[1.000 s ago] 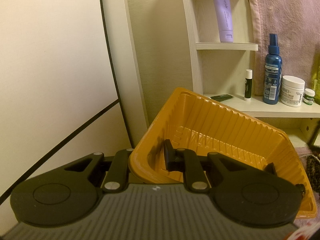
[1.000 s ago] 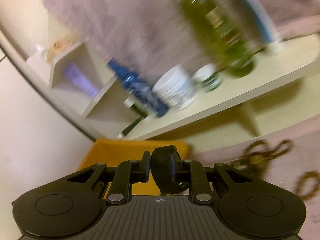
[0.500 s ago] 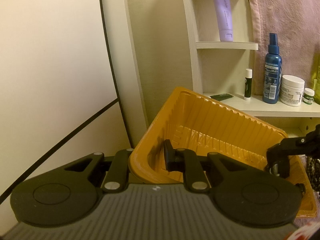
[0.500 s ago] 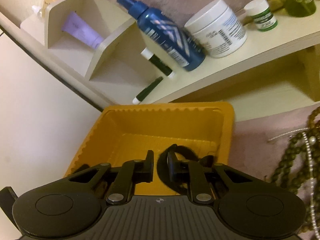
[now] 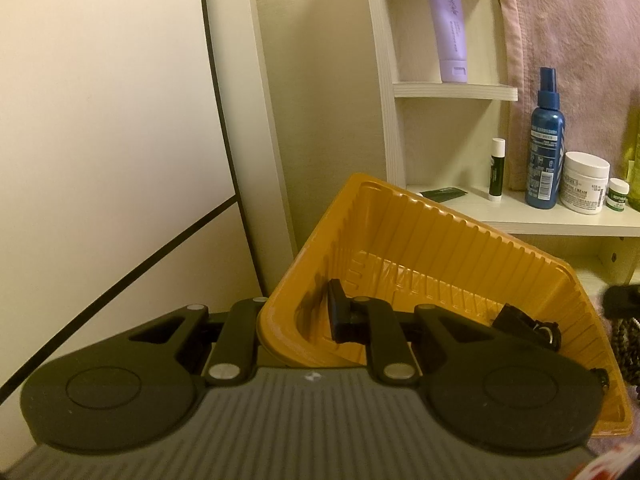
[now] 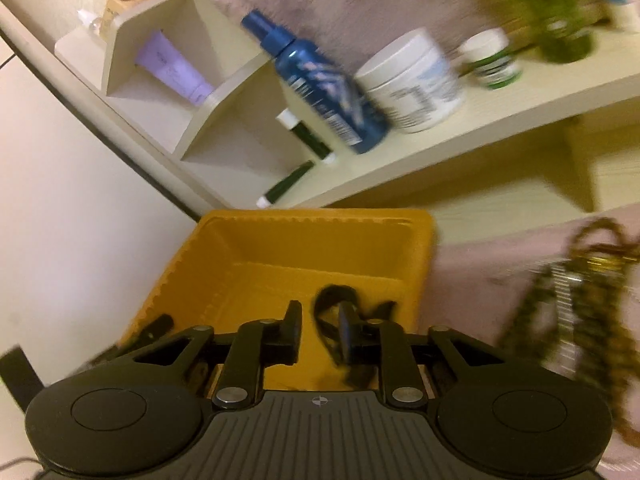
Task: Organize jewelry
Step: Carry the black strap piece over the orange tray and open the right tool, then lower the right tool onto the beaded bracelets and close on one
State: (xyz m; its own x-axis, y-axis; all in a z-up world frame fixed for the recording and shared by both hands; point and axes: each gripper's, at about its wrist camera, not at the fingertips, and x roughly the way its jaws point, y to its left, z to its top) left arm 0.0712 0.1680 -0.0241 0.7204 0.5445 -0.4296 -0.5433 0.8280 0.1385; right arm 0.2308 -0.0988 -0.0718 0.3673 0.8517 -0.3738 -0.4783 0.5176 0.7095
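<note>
An orange plastic tray (image 5: 440, 240) sits tilted. My left gripper (image 5: 296, 320) is shut on the tray's near left rim, one finger inside and one outside. A black bracelet (image 5: 528, 326) lies in the tray's right corner; in the right wrist view the black bracelet (image 6: 328, 300) lies on the tray floor (image 6: 280, 272). My right gripper (image 6: 318, 326) is open just above the tray, with the bracelet beside its right finger. Olive bead necklaces (image 6: 592, 300) lie on the pink cloth to the right.
A cream shelf (image 5: 520, 220) behind the tray holds a blue spray bottle (image 5: 546, 140), a white cream jar (image 5: 584, 188), a small green-labelled jar (image 5: 616, 196), a lip balm (image 5: 496, 170) and a lilac tube (image 5: 448, 28). A pink towel (image 5: 568, 20) hangs behind.
My right gripper carried the black bracelet over the tray, opened and let it drop inside; now it is drawing back. The left gripper has kept its hold on the tray rim.
</note>
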